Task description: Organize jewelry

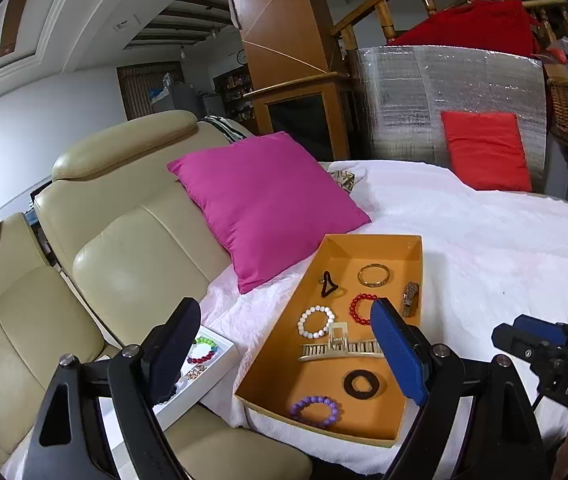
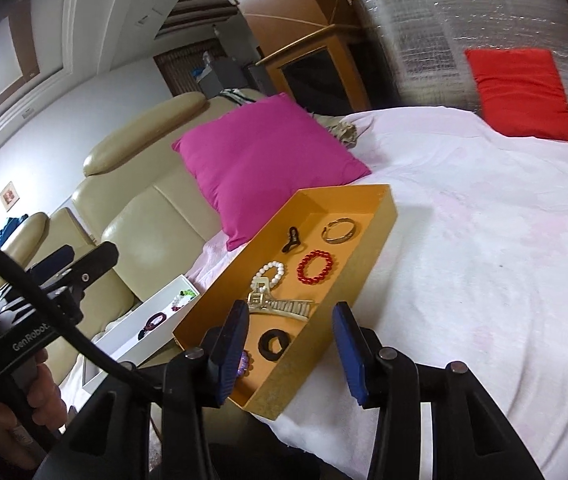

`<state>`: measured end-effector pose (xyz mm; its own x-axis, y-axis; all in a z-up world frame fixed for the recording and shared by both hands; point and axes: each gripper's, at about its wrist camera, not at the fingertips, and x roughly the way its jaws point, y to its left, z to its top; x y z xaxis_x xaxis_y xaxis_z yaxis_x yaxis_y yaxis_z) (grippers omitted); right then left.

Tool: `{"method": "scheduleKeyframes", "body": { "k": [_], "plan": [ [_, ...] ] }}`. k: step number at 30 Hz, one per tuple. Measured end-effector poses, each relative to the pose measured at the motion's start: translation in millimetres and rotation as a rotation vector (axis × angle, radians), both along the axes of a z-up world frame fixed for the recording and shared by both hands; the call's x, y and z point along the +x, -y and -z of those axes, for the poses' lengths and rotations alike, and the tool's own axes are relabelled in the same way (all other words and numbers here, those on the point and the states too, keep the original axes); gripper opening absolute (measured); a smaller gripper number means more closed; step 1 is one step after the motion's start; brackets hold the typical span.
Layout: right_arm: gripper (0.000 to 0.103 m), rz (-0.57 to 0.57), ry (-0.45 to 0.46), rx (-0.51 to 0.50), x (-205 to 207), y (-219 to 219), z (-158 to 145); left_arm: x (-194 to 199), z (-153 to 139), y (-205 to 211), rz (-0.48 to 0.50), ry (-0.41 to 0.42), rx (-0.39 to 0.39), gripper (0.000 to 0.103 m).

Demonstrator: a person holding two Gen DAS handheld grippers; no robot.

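Left wrist view: my left gripper (image 1: 284, 356) and right gripper (image 2: 292, 354) both gape empty above the orange tray (image 1: 380, 242) at lower centre.

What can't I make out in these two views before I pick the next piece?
- White tray: left wrist view, left gripper's finger covers most of its contents.
- Purple bead bracelet: right wrist view, mostly behind the right gripper's finger.
- Watch: left wrist view, partly behind a blue pad; absent from right view.

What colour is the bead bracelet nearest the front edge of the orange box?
Purple bracelet; it shows best in the left wrist view.
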<state>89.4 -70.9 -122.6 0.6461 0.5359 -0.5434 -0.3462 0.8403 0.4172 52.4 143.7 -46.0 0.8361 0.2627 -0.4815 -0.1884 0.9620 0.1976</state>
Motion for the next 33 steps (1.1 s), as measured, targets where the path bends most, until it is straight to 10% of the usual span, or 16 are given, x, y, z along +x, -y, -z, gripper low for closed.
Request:
{"method": "scheduleKeyframes", "body": {
  "k": [33],
  "plan": [
    [0.05,-0.002,0.067,-0.166,-87,-53,-81,-74,-44,-22,-0.077,0.085,-0.041,0.095]
  ]
}}
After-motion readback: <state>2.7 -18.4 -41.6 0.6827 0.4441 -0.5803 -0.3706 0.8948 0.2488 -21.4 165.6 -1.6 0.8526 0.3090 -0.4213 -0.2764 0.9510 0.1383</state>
